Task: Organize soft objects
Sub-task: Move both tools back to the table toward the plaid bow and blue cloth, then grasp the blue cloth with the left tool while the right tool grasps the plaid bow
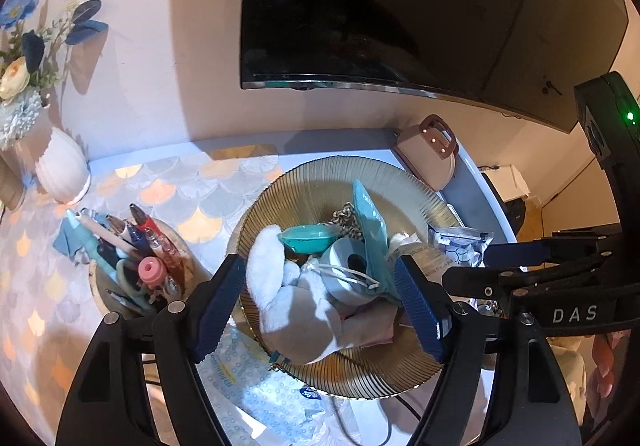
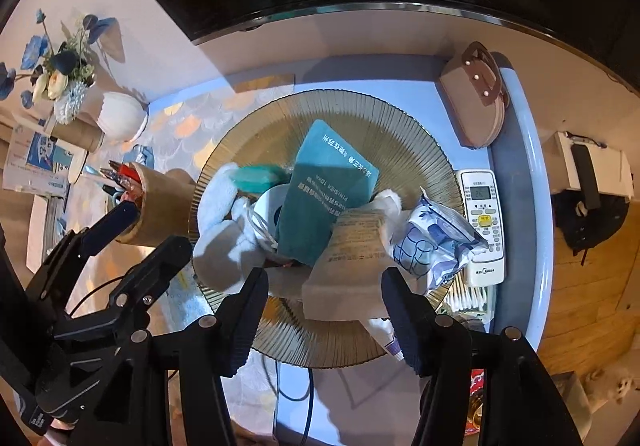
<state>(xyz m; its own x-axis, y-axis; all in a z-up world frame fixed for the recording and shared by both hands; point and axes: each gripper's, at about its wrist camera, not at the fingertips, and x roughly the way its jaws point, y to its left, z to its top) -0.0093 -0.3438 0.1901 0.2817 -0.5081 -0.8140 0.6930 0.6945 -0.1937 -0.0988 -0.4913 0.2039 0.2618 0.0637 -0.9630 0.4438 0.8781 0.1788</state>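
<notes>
Both grippers hover over a ribbed gold plate (image 2: 404, 133) at frame centre, heaped with items.

Left gripper (image 1: 320, 306): jaws apart, pads clear of the white plush (image 1: 280, 298) that lies between them at the plate's near left. Nothing gripped.

Right gripper (image 2: 324, 310): jaws apart, straddling a grey-beige box (image 2: 348, 266) without touching it. Nothing gripped. Its arm enters the left view at the right edge, marked "DAS".

On the plate: plush, teal pouch (image 2: 328, 181) with white print (mirrored, "FINISHER" legible, remainder Chinese text), a white roll (image 2: 272, 205), a blue-white tissue pack (image 2: 432, 242) at the right rim.

Off the plate: white remote (image 2: 482, 221), "Midea" at its lower end, right of the plate; pen cup (image 1: 132, 258) at left; brown handbag (image 2: 476, 97) upper right; flowers (image 2: 60, 77) upper left; dark TV (image 1: 400, 5) across the top.
</notes>
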